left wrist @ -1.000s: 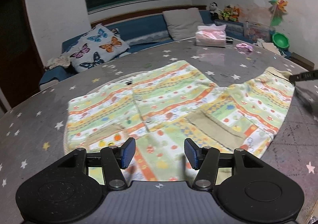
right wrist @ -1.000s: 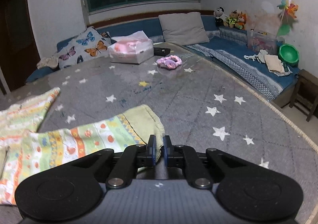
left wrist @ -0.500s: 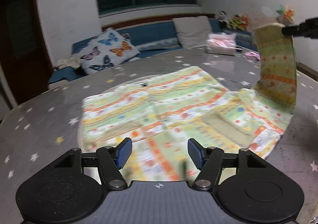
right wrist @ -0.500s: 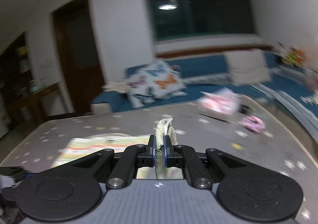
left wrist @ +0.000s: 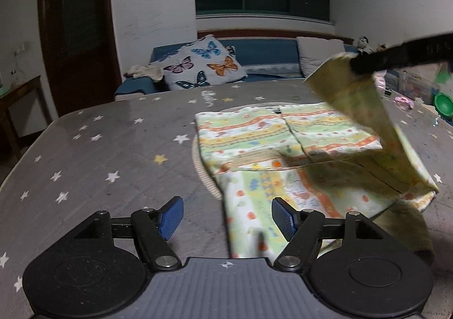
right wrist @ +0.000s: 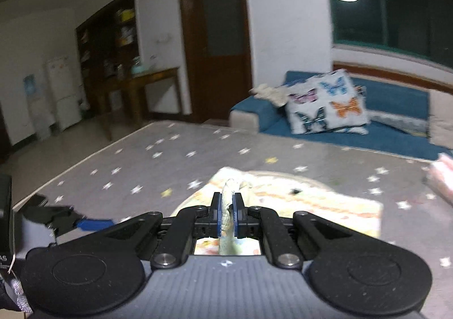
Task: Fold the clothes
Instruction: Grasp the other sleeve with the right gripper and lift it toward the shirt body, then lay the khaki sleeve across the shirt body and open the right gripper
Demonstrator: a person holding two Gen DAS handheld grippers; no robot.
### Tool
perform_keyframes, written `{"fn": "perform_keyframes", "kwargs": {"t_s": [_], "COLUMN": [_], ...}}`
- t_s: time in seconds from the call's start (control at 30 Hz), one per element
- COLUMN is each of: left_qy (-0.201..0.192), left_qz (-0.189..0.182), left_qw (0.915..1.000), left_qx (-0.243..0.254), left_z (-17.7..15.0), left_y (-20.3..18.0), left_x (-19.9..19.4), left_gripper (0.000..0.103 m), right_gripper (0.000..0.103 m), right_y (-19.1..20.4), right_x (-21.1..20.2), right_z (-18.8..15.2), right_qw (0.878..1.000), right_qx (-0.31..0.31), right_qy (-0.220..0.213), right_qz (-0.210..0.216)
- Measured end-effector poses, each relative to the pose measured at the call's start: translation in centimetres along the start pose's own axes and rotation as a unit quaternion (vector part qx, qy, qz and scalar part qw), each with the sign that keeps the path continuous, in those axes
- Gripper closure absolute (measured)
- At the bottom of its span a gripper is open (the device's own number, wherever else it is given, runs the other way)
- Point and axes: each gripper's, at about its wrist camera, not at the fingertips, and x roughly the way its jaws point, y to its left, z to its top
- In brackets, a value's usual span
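A pair of patterned green, orange and yellow trousers (left wrist: 283,149) lies on the grey star-print table (left wrist: 113,154). My right gripper (right wrist: 227,210) is shut on the cuff of one trouser leg (right wrist: 228,200) and holds it in the air over the garment; in the left wrist view that lifted leg (left wrist: 365,109) hangs from the dark fingers (left wrist: 396,57). My left gripper (left wrist: 226,215) is open and empty, low over the table at the near hem of the other leg (left wrist: 249,222). It also shows in the right wrist view (right wrist: 85,224).
A blue sofa (left wrist: 254,50) with a butterfly cushion (left wrist: 203,64) runs along the far side. A dark door (right wrist: 218,35) and a wooden side table (right wrist: 147,78) stand to the left. A pink item (left wrist: 405,102) and a green bowl (left wrist: 443,102) sit at far right.
My right gripper has carried the trouser leg up and leftward over the garment, folding it back. My left gripper has shifted left, toward the near hem, still open.
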Motion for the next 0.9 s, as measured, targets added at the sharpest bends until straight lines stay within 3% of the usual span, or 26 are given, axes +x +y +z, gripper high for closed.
{"fn": "perform_keyframes", "kwargs": {"t_s": [0.2,0.43,0.57,0.73,0.9], "left_qy": [-0.002,-0.007,0.005,0.029,0.05], "left_qz": [0.001,-0.023,-0.052,-0.062,-0.072], "left_qw": [1.0,0.9997,0.9984,0.9973,0.9958], "left_qx": [-0.003,0.004,0.02,0.029,0.028], "left_z": [0.3,1.1,1.3,1.5,1.5], "left_y": [0.0,-1.4,-2.8,-4.0,-4.5], "left_x": [-0.1,0.1,1.0,3.1,4.4], "left_gripper": [0.029,0.031,0.044,0.05,0.075], "right_gripper": [0.084,0.062,0.059,0.054,0.052], "right_y": [1.6,-3.1,-5.5,-6.9,-7.8], "right_x": [0.6,-1.9,-2.5,-2.9,-3.2], "right_z": [-0.9,-3.5,-6.8,-9.6,-11.3], "right_qw": [0.999,0.997,0.993,0.99,0.989], "right_qx": [-0.013,-0.01,-0.004,0.007,0.028], "right_qy": [0.023,0.066,0.11,0.133,0.138], "right_qz": [0.026,-0.026,-0.043,-0.041,-0.038]}}
